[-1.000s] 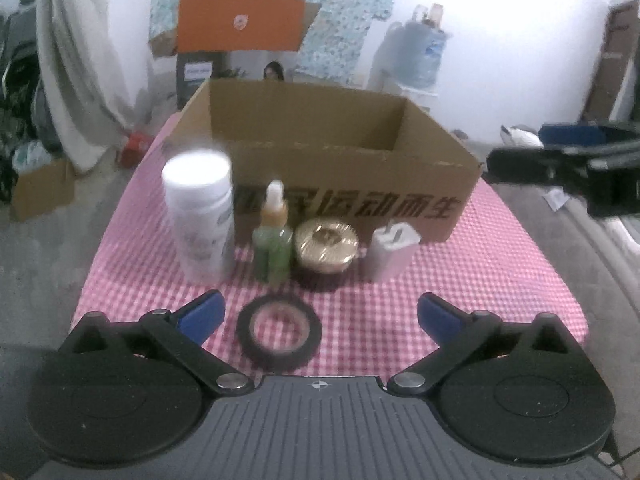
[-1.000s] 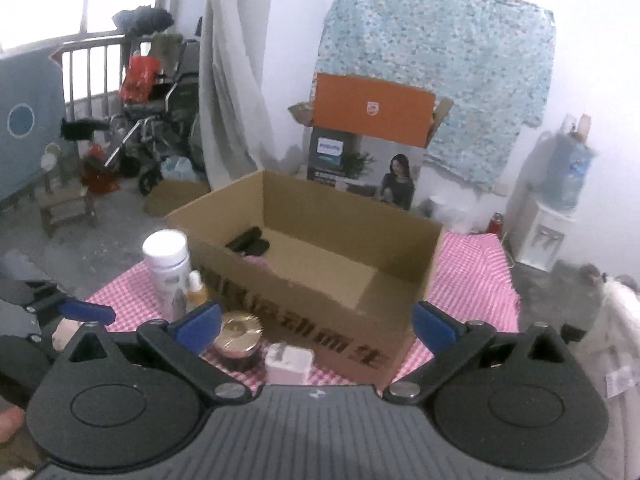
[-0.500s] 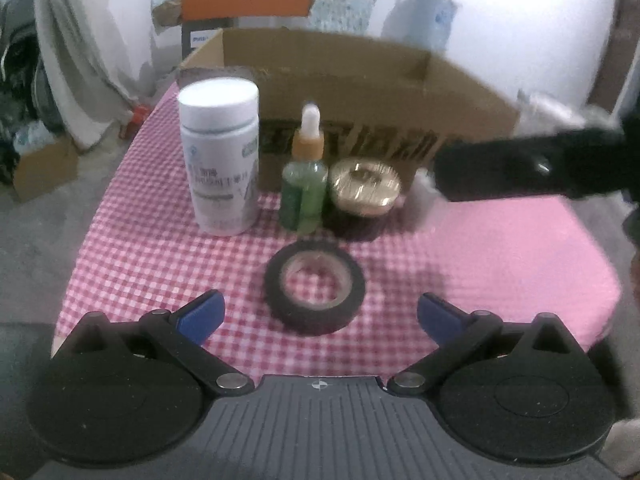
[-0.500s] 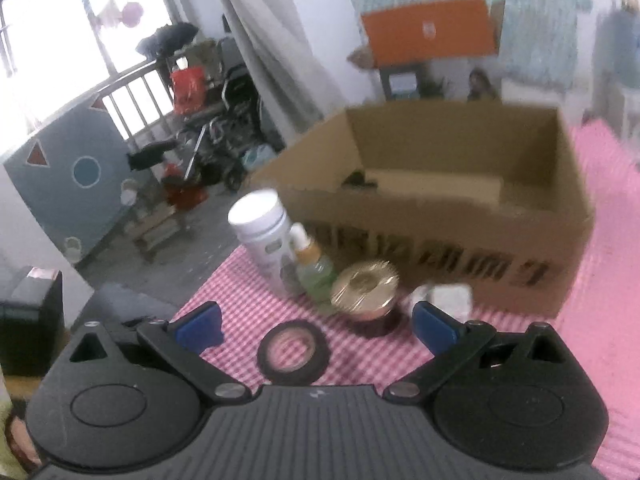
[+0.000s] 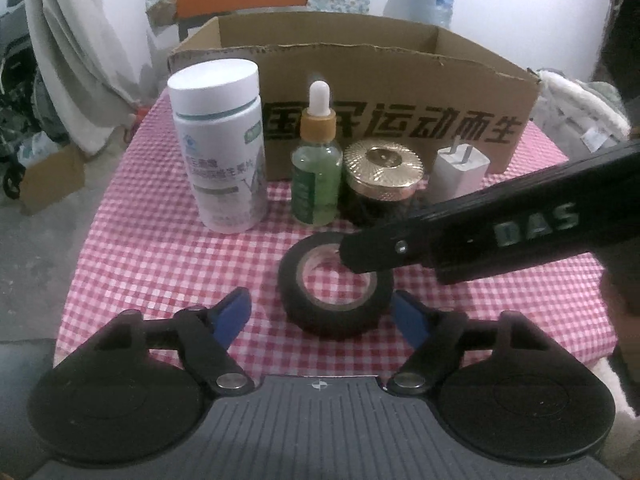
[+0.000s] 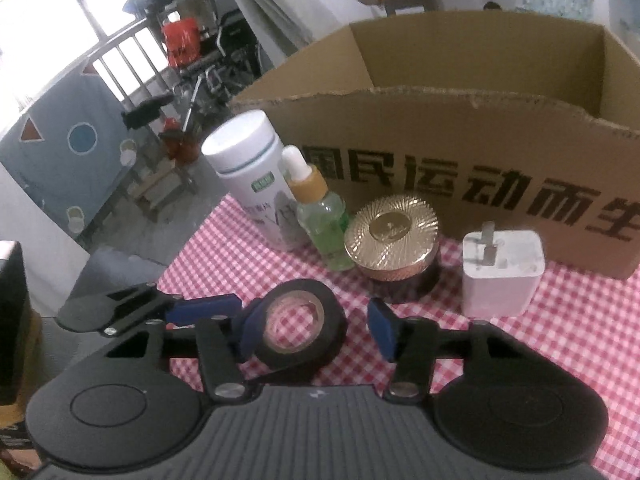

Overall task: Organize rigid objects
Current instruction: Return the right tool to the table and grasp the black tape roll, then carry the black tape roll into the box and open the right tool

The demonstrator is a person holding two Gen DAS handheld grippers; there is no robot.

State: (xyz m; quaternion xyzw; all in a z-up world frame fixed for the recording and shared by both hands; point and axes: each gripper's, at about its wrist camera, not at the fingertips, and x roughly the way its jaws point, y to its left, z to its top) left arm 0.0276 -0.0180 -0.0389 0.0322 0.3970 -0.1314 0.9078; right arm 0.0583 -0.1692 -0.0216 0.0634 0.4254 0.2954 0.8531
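Left wrist view showed the black roll of electrical tape (image 5: 335, 286) lying flat on the red-and-white checked tablecloth (image 5: 168, 256), directly between the blue pads of the left gripper (image 5: 322, 316). Its jaws had just been closing on the roll but stood short of its sides, so nothing was gripped. The right gripper (image 6: 316, 330) had dropped in from the side since a second earlier; its jaws had also just been narrowing, one pad seemingly against the roll's rim, the other clear. Beyond the tape stood a white pill bottle (image 5: 218, 146), a green dropper bottle (image 5: 316, 160), a gold-lidded jar (image 5: 382, 178) and a white charger plug (image 5: 460, 174), then the open cardboard box (image 5: 392, 120). Both tools converging on one roll risked a clash.
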